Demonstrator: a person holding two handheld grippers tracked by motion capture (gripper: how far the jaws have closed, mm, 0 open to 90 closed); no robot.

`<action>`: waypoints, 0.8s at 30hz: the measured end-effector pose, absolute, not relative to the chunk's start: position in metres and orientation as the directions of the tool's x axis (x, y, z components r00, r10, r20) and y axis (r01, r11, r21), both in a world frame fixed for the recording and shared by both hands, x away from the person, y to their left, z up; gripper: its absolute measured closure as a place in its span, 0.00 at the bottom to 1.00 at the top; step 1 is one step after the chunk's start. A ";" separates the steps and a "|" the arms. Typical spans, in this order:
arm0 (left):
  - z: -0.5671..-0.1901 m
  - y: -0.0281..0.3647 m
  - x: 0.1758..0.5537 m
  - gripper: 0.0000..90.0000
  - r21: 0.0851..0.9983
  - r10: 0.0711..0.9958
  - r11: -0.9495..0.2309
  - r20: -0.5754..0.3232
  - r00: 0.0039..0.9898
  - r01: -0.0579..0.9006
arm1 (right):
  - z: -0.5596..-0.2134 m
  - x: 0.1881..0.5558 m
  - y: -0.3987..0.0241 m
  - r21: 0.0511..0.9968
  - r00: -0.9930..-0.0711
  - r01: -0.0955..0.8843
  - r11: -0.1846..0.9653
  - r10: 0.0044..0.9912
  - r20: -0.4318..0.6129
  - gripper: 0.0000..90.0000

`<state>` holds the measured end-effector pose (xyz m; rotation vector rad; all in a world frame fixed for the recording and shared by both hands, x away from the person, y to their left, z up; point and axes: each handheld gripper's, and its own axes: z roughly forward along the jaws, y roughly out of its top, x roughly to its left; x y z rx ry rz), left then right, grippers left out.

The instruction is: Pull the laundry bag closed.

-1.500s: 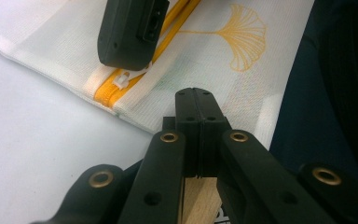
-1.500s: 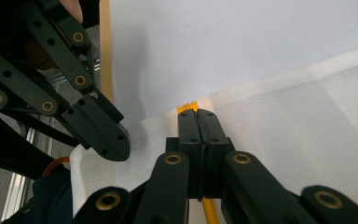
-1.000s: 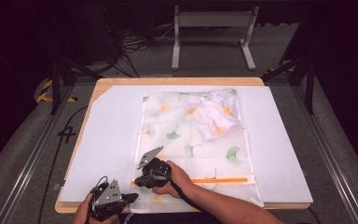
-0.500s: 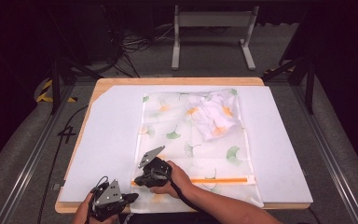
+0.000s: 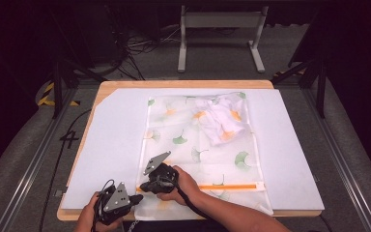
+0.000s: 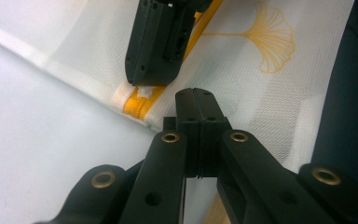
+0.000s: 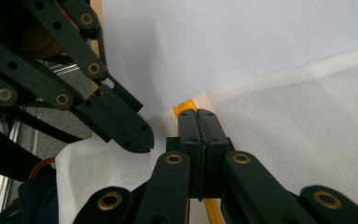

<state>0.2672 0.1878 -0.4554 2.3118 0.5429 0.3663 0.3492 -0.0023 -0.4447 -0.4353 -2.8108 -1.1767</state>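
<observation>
A white mesh bag (image 5: pixel 198 150) printed with ginkgo leaves lies flat on the white board (image 5: pixel 111 140). A white garment (image 5: pixel 220 118) is bunched inside its far end. An orange zipper (image 5: pixel 227 186) runs across the near end. My right gripper (image 5: pixel 142 187) is at the zipper's left end, shut on the small white zipper pull (image 6: pixel 144 91). In the right gripper view its jaws (image 7: pixel 198 116) meet over the orange tape. My left gripper (image 5: pixel 137 198) sits just beside it at the bag's near left corner. Its jaws (image 6: pixel 196 98) are shut on the mesh there.
The board covers a wooden table (image 5: pixel 183 83) whose near edge lies right under my hands. Dark floor, cables and a metal stand (image 5: pixel 220 29) lie beyond the far edge. A rail (image 5: pixel 24 169) runs along the left side.
</observation>
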 end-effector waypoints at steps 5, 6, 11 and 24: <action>-0.455 0.191 0.270 1.00 0.718 0.518 -0.635 0.122 0.847 0.285 | -0.444 0.349 -0.003 0.684 -0.960 0.276 0.675 0.230 0.160 1.00; -0.454 0.193 0.271 0.99 0.726 0.528 -0.623 0.115 0.841 0.291 | -0.444 0.349 -0.003 0.684 -0.960 0.274 0.676 0.231 0.156 1.00; -0.456 0.192 0.273 1.00 0.714 0.520 -0.637 0.118 0.846 0.291 | -0.446 0.349 -0.003 0.685 -0.959 0.280 0.673 0.231 0.165 1.00; -0.458 0.194 0.274 1.00 0.726 0.527 -0.615 0.086 0.845 0.310 | -0.445 0.347 -0.007 0.685 -0.966 0.254 0.683 0.214 0.145 1.00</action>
